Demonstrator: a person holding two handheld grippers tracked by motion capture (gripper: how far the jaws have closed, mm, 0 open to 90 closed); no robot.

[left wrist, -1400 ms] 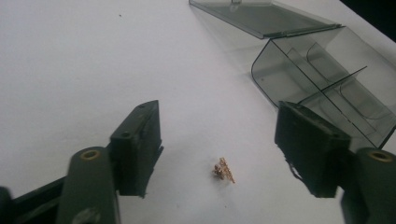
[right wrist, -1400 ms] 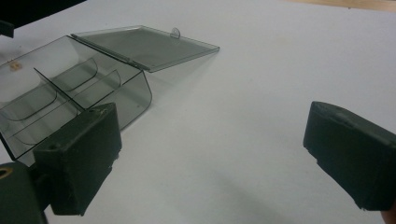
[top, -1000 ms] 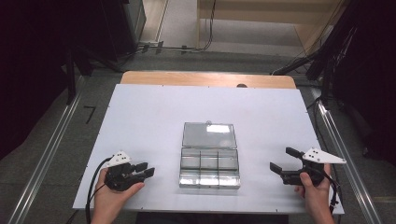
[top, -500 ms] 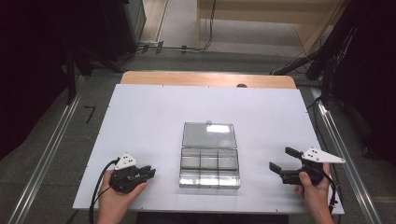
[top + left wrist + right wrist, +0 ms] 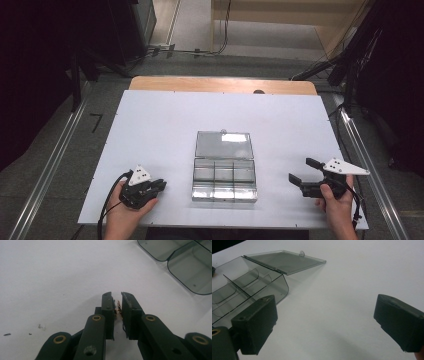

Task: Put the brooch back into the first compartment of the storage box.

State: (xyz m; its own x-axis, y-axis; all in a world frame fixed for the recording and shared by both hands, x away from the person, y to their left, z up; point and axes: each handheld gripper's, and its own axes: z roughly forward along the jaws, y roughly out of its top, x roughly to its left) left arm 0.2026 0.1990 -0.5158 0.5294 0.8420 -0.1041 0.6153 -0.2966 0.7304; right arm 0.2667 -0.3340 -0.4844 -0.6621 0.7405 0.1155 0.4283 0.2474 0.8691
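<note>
Here, the left claw [image 5: 159,187] lies low at the near-left of the white desk [image 5: 150,125], its jaws just closing to a narrow gap on a small brass-coloured thing [image 5: 118,309]. The right claw [image 5: 302,172] gapes wide and empty. Between them sits the open clear box [image 5: 224,172], untouched.
</note>
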